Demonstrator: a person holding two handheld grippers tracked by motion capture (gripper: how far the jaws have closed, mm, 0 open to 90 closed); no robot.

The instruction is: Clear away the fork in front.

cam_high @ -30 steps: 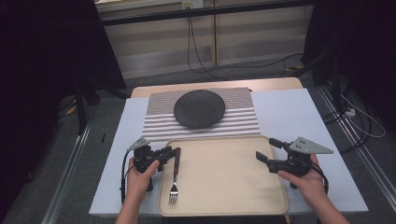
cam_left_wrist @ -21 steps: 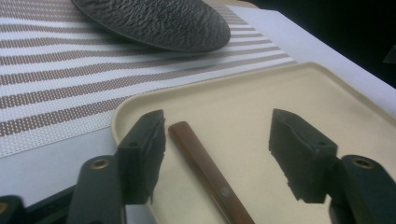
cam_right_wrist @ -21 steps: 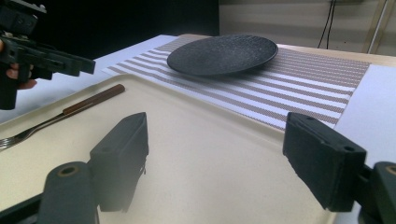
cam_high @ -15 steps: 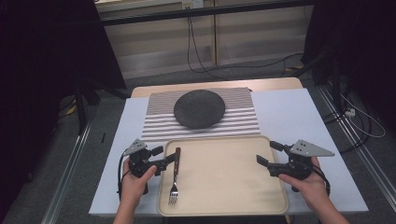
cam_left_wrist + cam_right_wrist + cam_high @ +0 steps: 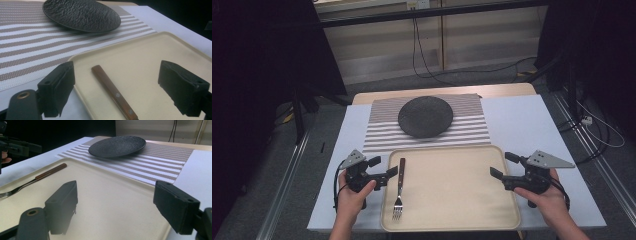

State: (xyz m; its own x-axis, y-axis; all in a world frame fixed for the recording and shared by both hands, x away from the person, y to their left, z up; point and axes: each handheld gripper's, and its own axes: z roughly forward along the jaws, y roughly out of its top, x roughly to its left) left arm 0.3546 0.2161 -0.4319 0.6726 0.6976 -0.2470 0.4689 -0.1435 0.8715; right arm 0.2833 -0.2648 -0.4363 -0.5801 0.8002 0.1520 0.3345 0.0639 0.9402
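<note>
A wooden-handled fork [image 5: 399, 189] lies flat along the left side of the beige tray [image 5: 452, 220], tines toward the person.

The left tongs [image 5: 383, 168] have drifted leftward (jaws wide) off the fork [image 5: 399, 187] toward the tray's [image 5: 452, 227] edge.

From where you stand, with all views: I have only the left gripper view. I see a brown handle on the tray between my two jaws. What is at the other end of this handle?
Observer: It is a fork. In the high view its metal tines point toward the person's edge of the tray.
Operator: Where is the other tool?
Observer: The right tool is at the tray's right rim, jaws open, holding nothing.
Operator: Is the black plate on the tray?
Observer: No. The plate sits on the striped mat beyond the tray.
</note>
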